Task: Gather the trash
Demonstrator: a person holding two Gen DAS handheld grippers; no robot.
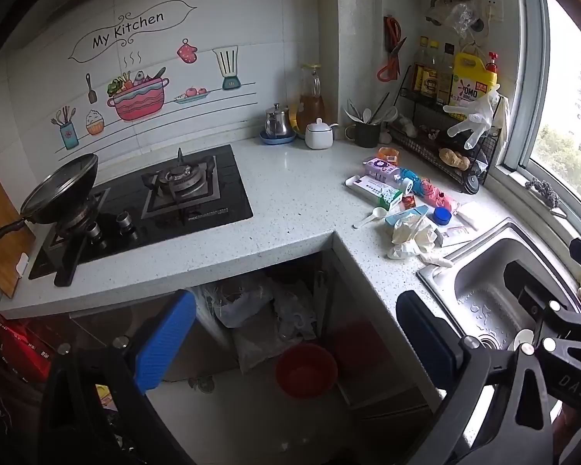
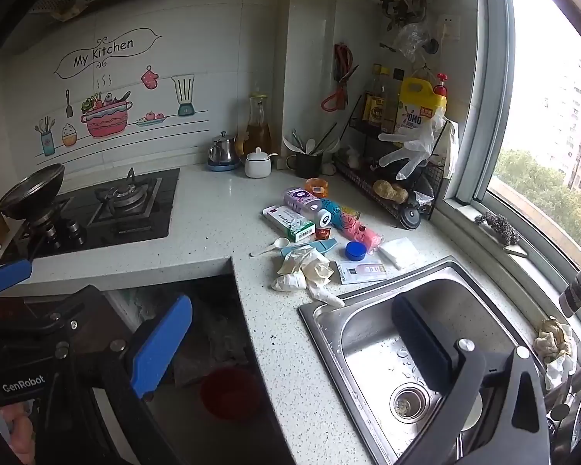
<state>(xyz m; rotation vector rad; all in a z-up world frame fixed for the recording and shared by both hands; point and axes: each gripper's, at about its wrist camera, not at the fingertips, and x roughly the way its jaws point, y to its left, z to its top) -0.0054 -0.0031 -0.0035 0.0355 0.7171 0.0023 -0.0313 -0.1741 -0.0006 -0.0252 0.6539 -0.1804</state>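
Speckled stone counter (image 2: 213,232), trash pile (image 2: 321,232) near its window-side back edge, just behind the sink (image 2: 329,333). Left gripper (image 1: 290,333) and right gripper (image 2: 290,341) wide open, empty, well short. Risk: limp gloves (image 2: 310,271) slipping into the sink.

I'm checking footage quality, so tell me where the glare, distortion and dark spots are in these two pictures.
Left wrist view: window blown out white, counter edges bowed by the fisheye, cupboard recess murky. Right wrist view: the same overexposed window, glints on the wet sink, black vignette in the corners.
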